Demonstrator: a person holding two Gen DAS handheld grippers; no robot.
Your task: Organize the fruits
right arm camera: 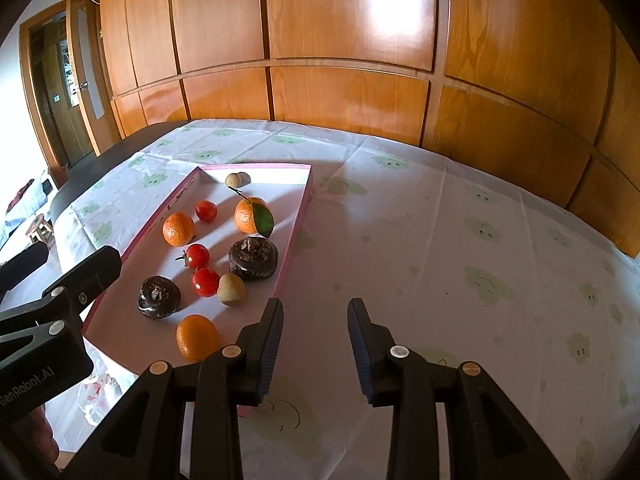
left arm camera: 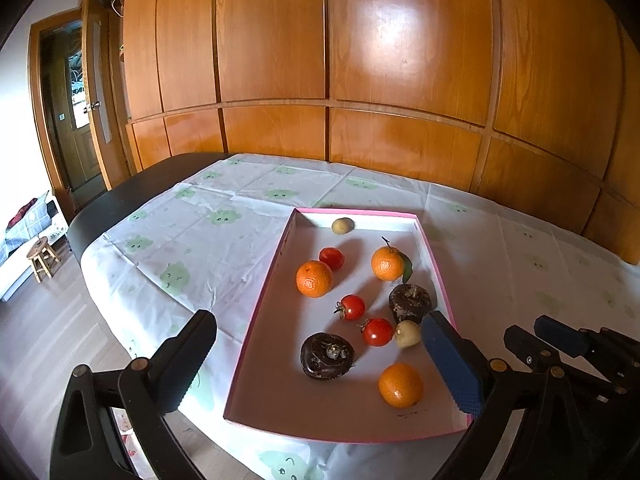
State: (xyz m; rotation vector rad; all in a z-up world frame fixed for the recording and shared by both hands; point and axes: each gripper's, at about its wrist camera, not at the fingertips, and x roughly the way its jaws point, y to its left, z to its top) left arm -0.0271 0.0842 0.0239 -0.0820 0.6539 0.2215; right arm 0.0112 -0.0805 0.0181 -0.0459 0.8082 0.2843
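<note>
A shallow pink-rimmed tray point(left arm camera: 256, 320) point(right arm camera: 298, 224) lies on the tablecloth and holds the fruit. In it are three oranges point(left arm camera: 314, 279) point(right arm camera: 178, 229), one of them with a leaf point(right arm camera: 250, 215). Three red tomatoes point(left arm camera: 352, 307) point(right arm camera: 197, 256), two dark wrinkled fruits point(left arm camera: 327, 356) point(right arm camera: 253, 259) and two small tan fruits point(left arm camera: 343, 225) point(right arm camera: 231, 289) lie there too. My left gripper point(left arm camera: 320, 316) point(right arm camera: 80, 272) hangs wide open over the tray's near end, holding nothing. My right gripper point(right arm camera: 316, 304) point(left arm camera: 560, 336) hovers over bare cloth just right of the tray, jaws narrowly apart and empty.
A white tablecloth point(right arm camera: 440, 220) with green prints covers a dark table point(left arm camera: 120, 196). A wooden panelled wall point(left arm camera: 360, 80) stands close behind it. To the left are a doorway point(left arm camera: 68, 120) and a small stool point(left arm camera: 40, 258) on the floor. A plastic bag point(right arm camera: 96, 396) lies below the near edge.
</note>
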